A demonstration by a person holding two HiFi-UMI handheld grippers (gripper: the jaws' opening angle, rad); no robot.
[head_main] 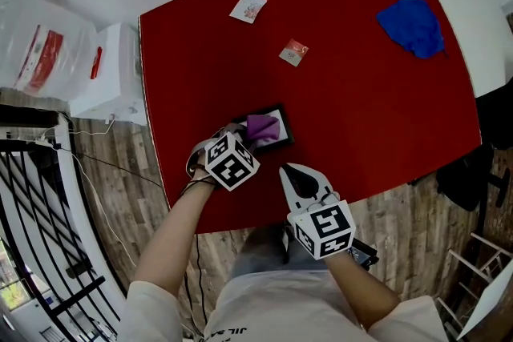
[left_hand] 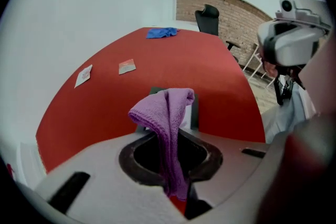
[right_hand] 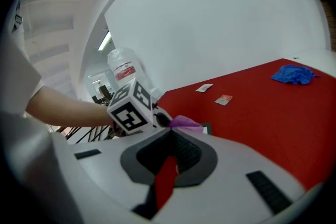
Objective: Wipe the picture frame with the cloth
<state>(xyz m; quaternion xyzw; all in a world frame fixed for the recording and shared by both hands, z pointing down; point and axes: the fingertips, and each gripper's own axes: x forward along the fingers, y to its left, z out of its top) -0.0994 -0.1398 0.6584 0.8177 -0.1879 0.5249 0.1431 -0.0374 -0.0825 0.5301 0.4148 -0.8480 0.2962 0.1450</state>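
Observation:
A small black picture frame (head_main: 282,135) lies flat near the front left of the red table (head_main: 369,124). My left gripper (head_main: 250,134) is shut on a purple cloth (head_main: 263,126), and the cloth rests on top of the frame. In the left gripper view the purple cloth (left_hand: 167,113) hangs folded between the jaws (left_hand: 175,139), with the frame's dark edge (left_hand: 195,112) just behind it. My right gripper (head_main: 291,172) hovers to the right of the frame near the table's front edge, jaws together and empty. The right gripper view shows its tips (right_hand: 170,131) meeting, with the cloth (right_hand: 184,122) and frame corner (right_hand: 208,127) beyond.
A blue cloth (head_main: 411,26) lies at the far right corner of the table. Two small packets (head_main: 248,8) (head_main: 294,52) sit toward the far side. A white box (head_main: 108,72) and a plastic bag (head_main: 40,44) stand beyond the table's left edge.

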